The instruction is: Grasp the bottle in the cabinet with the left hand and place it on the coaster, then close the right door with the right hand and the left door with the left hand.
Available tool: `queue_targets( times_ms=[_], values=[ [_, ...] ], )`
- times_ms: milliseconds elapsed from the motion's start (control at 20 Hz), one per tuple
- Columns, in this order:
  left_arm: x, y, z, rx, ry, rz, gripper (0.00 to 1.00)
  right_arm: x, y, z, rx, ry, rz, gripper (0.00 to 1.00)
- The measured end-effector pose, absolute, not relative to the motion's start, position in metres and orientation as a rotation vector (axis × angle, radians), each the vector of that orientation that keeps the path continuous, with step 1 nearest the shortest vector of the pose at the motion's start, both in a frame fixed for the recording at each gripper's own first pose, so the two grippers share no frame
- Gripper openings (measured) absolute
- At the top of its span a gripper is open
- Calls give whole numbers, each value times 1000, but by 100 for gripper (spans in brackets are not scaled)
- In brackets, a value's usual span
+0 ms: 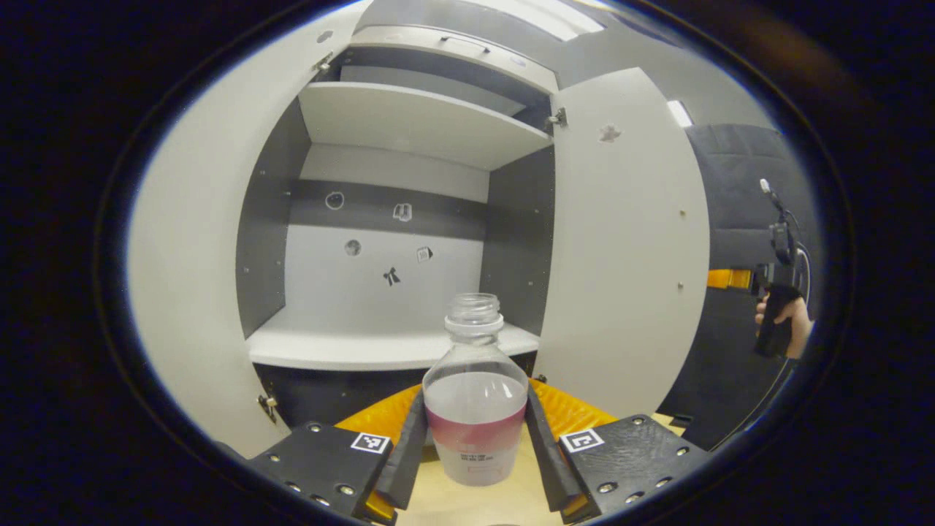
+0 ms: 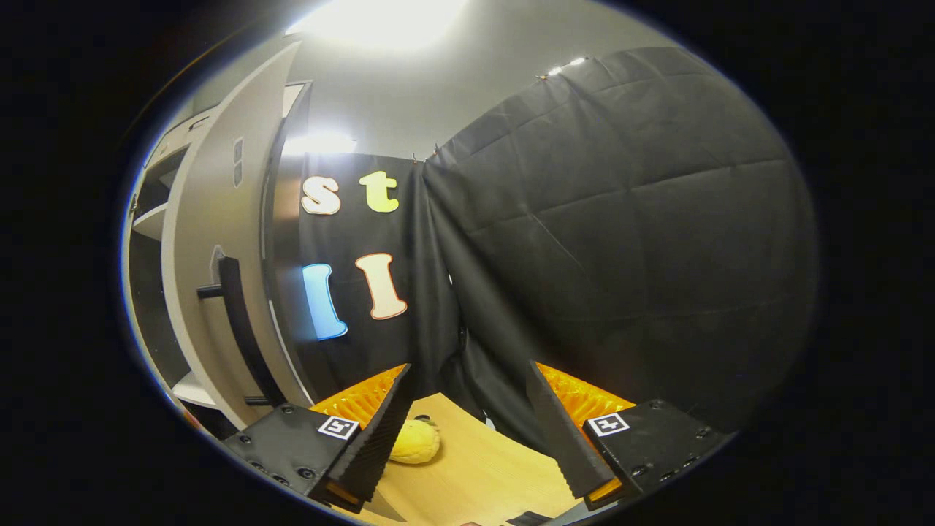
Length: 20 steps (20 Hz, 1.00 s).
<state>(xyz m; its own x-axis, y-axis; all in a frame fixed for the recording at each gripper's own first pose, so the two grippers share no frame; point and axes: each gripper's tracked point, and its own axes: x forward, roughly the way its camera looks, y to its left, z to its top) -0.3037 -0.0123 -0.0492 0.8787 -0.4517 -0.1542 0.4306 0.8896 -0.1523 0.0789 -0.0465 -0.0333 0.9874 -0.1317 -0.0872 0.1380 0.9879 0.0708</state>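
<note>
Left gripper view: my left gripper (image 1: 475, 446) has the bottle (image 1: 475, 409) pinched between both fingers, one pad on each side of the lower body. Bottle is upright, clear plastic, no cap on the neck, liquid inside w/ a pinkish band around the lower part and a small label. It's out in front of the cabinet (image 1: 394, 241), over the light wood table (image 1: 467, 504); can't tell if its base is touching the wood or held just above. Cabinet is wide open: left door (image 1: 197, 248) swung out on one side, right door (image 1: 621, 248) swung out on the other. Lower shelf (image 1: 365, 347) is bare white, upper shelf (image 1: 409, 120) above it, a few small stickers on the back wall. Past the right door's edge, far off, a hand (image 1: 785, 321) holds my other gripper by its dark handle, w/ cable running up from it.

Right gripper view: my right gripper (image 2: 467, 431) is spread wide, nothing between the fingers. It faces the black cloth wall (image 2: 621, 219). The right door (image 2: 219, 241) stands at the left of this view, edge-on, w/ its dark bar handle (image 2: 237, 321) sticking out, well apart from my fingers. Beside the left-hand finger a yellow, roundish thing (image 2: 416, 442) lies on the table (image 2: 475, 475); partly hidden, can't tell what it is.
</note>
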Motion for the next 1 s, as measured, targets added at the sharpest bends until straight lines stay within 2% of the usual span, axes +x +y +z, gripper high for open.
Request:
queue_targets(
  times_ms=[350,600,750,800,1000],
  values=[
    [-364,-27,-140,-121,271,-556,69,47,-48,-43,83,157,-137,98],
    [-391,-33,-210,-71,319,-552,69,31,-50,-53,83,211,-127,98],
    [-403,-41,-234,-50,337,-556,69,22,-62,-62,108,251,-152,98],
    [-408,-45,-241,-38,343,-562,69,19,-64,-62,113,257,-158,92],
    [-419,-51,-263,14,347,-570,70,11,-64,-61,102,263,-155,92]
  ],
)
